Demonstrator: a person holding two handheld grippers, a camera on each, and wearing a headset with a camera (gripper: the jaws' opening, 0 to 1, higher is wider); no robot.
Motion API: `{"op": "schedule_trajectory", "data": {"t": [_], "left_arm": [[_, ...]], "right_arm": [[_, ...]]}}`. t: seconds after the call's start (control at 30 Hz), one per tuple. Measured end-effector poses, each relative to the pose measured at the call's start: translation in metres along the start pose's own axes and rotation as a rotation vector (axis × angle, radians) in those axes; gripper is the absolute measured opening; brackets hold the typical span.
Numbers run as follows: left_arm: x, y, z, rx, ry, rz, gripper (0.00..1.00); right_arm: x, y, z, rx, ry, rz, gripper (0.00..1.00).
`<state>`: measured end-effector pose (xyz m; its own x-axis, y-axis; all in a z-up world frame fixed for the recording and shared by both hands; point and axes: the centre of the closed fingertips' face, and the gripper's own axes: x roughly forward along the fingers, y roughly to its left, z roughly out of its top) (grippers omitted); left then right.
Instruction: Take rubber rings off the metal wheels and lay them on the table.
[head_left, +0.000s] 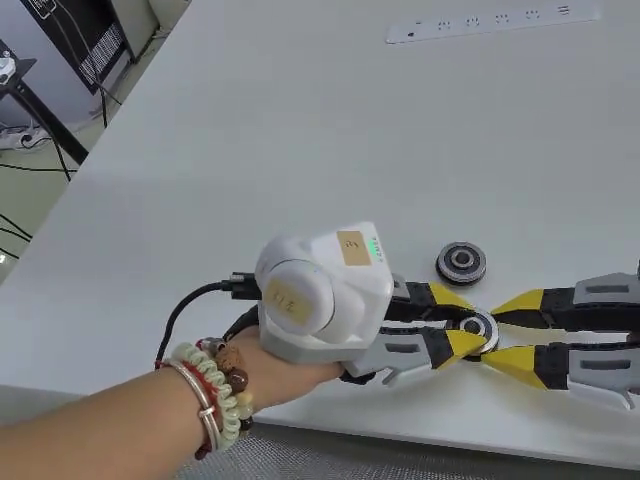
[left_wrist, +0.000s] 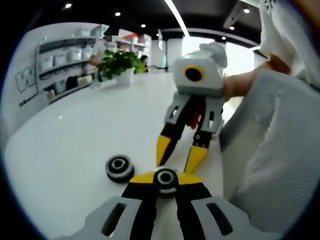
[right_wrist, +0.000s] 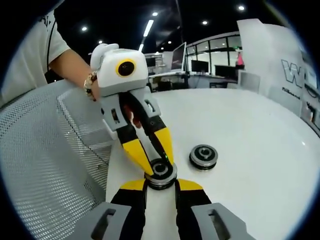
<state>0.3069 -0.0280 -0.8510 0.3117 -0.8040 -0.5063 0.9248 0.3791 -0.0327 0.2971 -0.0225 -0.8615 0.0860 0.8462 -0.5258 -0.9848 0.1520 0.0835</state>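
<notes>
One wheel sits between the left gripper and right gripper. A second wheel lies on the bench just behind.

White table and white power strip. The left gripper has a white body with a tan sticker, grey arms and black-and-yellow jaws; the right gripper matches in grey, black and yellow. The held wheel and loose wheel are silver with black rubber rings. Wrist beads are red, brown and pale green.
</notes>
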Motion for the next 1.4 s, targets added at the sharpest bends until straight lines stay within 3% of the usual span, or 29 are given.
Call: {"op": "schedule_trajectory", "data": {"t": [0.13, 0.2, 0.23, 0.5, 0.63, 0.9, 1.13, 1.3, 1.4], "left_arm": [[-0.001, 0.0, 0.0, 0.001, -0.012, -0.003, 0.15], [-0.001, 0.0, 0.0, -0.002, -0.013, -0.002, 0.15], [-0.001, 0.0, 0.0, -0.001, -0.013, -0.001, 0.15], [-0.002, 0.0, 0.001, -0.006, -0.017, 0.0, 0.15], [-0.002, 0.0, 0.001, -0.001, -0.017, -0.004, 0.15], [-0.002, 0.0, 0.001, 0.011, -0.018, -0.011, 0.15], [-0.003, 0.0, 0.001, 0.023, -0.016, -0.014, 0.15], [-0.003, 0.0, 0.001, 0.029, -0.016, -0.014, 0.15], [-0.003, -0.001, 0.001, 0.032, -0.017, -0.014, 0.15]], "right_arm": [[-0.002, 0.0, -0.002, -0.024, 0.019, -0.005, 0.16], [-0.006, -0.006, -0.01, -0.067, 0.078, -0.035, 0.11], [-0.003, -0.003, -0.004, -0.045, 0.041, -0.017, 0.1], [-0.005, -0.009, -0.006, -0.081, 0.071, -0.051, 0.03], [-0.003, -0.007, -0.005, -0.107, 0.086, -0.043, 0.02], [-0.002, -0.011, -0.006, -0.067, 0.105, -0.083, 0.0], [-0.003, -0.014, -0.006, 0.127, 0.073, -0.091, 0.0], [-0.007, -0.018, -0.003, 0.441, -0.03, -0.076, 0.0], [-0.009, -0.019, -0.003, 0.579, -0.061, -0.061, 0.0]]}}
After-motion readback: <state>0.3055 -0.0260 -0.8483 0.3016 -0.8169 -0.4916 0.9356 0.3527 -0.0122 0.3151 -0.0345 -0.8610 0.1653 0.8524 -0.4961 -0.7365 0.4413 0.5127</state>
